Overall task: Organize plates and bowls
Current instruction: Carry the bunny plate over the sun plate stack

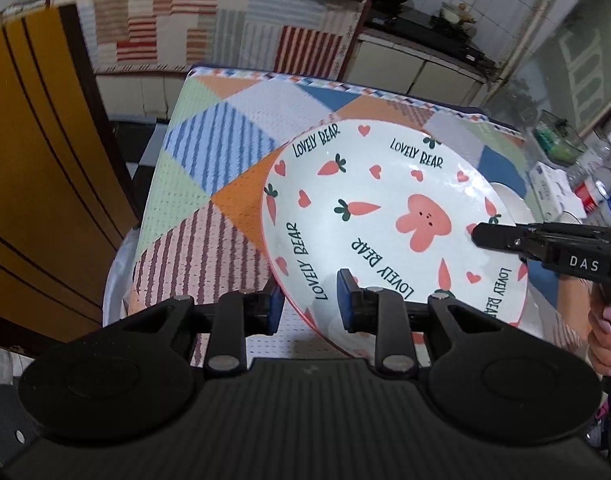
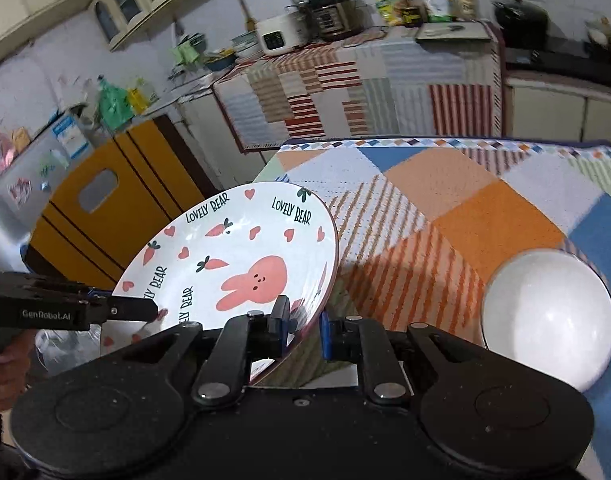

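A white plate (image 1: pixel 369 216) printed with a pink rabbit, carrots, hearts and "LOVELY BEAR" hangs tilted above the patchwork cloth. My left gripper (image 1: pixel 309 304) is shut on its near rim, one blue pad under the rim and one on the plate's face. My right gripper (image 2: pixel 303 324) is shut on the opposite rim of the plate (image 2: pixel 241 256). Each gripper shows in the other's view: the right gripper (image 1: pixel 479 236) reaching onto the plate's edge, the left gripper (image 2: pixel 155 312) likewise. A plain white bowl (image 2: pixel 549 320) sits on the cloth to the right, apart from the plate.
The table (image 1: pixel 209 148) wears a colourful patchwork cloth. A yellow cabinet (image 1: pixel 37 168) stands close on the left. Behind is a counter (image 2: pixel 345 92) under striped cloth with cookers and bottles. A hand (image 1: pixel 609 336) grips the right tool's handle. Bottles and boxes (image 1: pixel 577 188) crowd the right.
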A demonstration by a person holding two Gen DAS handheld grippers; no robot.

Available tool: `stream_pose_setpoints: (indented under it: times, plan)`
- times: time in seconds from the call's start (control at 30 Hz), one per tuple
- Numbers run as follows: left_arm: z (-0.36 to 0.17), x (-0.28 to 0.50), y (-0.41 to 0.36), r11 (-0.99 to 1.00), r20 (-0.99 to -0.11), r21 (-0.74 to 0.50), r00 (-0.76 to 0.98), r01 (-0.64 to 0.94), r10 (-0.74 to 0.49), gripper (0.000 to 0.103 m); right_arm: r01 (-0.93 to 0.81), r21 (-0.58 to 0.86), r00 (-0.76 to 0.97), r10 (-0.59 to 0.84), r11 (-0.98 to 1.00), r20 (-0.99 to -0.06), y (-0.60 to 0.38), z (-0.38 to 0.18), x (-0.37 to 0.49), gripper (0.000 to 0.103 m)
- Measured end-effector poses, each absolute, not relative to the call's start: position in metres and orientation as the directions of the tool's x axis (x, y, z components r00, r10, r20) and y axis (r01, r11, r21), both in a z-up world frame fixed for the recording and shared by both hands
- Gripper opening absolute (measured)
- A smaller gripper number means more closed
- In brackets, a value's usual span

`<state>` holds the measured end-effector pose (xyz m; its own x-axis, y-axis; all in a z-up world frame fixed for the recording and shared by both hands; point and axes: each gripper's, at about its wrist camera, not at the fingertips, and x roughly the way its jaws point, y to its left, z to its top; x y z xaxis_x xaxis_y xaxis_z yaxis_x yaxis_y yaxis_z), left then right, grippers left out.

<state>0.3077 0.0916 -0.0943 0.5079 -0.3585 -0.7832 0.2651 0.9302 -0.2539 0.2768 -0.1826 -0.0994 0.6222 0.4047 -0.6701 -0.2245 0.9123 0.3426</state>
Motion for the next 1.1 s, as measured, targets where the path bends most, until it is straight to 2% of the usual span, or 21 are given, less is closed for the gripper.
stream_pose_setpoints:
  times: [0.4,0.47,0.97,1.1]
  plan:
    - [-0.064,0.267,0.054,0.892,-0.767,-0.266,0.481,0.366,-0.426,0.025,-0.131,0.387,0.638,0.377,0.913,-0.672,-0.218,-0.077,0.21,0.02]
    - [-0.068,0.262,0.045,0.89,-0.773,-0.265,0.47,0.37,-0.426,0.027,-0.096,0.397,0.63,0.365,0.913,-0.686,-0.223,-0.08,0.2,0.021]
    - [-0.104,0.247,-0.006,0.876,-0.826,-0.222,0.394,0.429,-0.403,0.027,0.048,0.482,0.572,0.372,0.875,-0.732,-0.263,-0.128,0.157,0.021]
    - [-0.117,0.244,-0.019,0.876,-0.848,-0.199,0.37,0.44,-0.379,0.027,0.079,0.467,0.559,0.348,0.881,-0.752,-0.268,-0.138,0.154,0.021]
